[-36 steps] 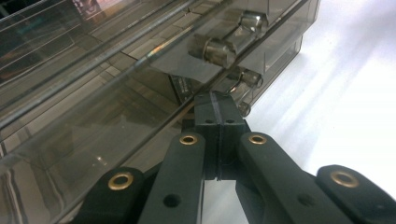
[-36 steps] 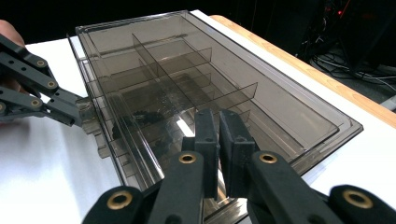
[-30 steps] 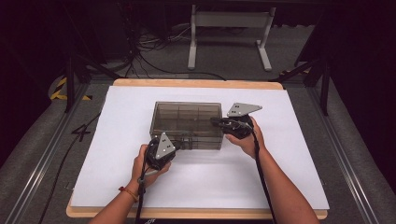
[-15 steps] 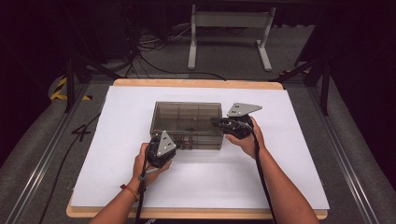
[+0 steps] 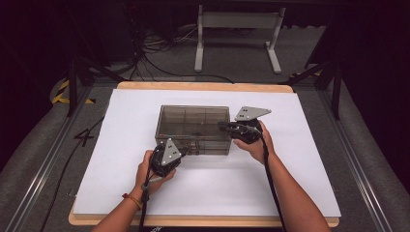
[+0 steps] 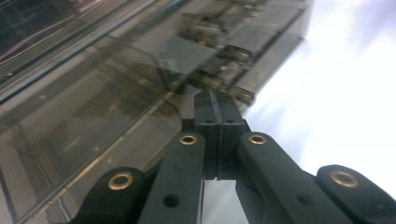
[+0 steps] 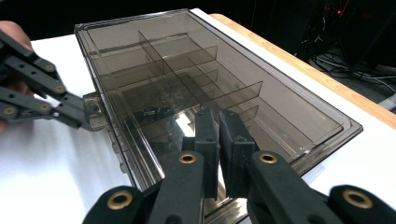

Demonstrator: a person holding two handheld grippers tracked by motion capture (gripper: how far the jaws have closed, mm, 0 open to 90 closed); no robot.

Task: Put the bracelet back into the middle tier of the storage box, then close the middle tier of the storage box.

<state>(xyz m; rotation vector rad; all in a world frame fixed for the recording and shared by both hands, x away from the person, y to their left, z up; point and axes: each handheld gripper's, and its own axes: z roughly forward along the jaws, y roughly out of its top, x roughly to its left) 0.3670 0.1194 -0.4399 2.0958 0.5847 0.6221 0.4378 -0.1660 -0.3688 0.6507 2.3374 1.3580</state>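
A smoky see-through compartment box (image 5: 193, 126) lies with its lid down in the middle of the white table sheet (image 5: 121, 183). My left gripper (image 5: 185, 146) is at the box's front wall. In the left gripper view its jaws are pressed together (image 6: 215, 100), tips right at a front latch (image 6: 233, 91). My right gripper (image 5: 222, 125) comes in from the box's right end and rests on the lid (image 7: 210, 70). Its jaws (image 7: 219, 116) stand almost together with nothing between them. The right gripper view also has the left gripper (image 7: 86, 119) touching the latch (image 7: 95, 108).
Thin dividers (image 7: 187, 70) split the box inside, and one small dark item (image 7: 156, 112) lies in a cell. A wooden table edge (image 5: 203, 86) runs along the back. Cables (image 5: 154, 53) and a white stand (image 5: 237, 29) are on the floor beyond.
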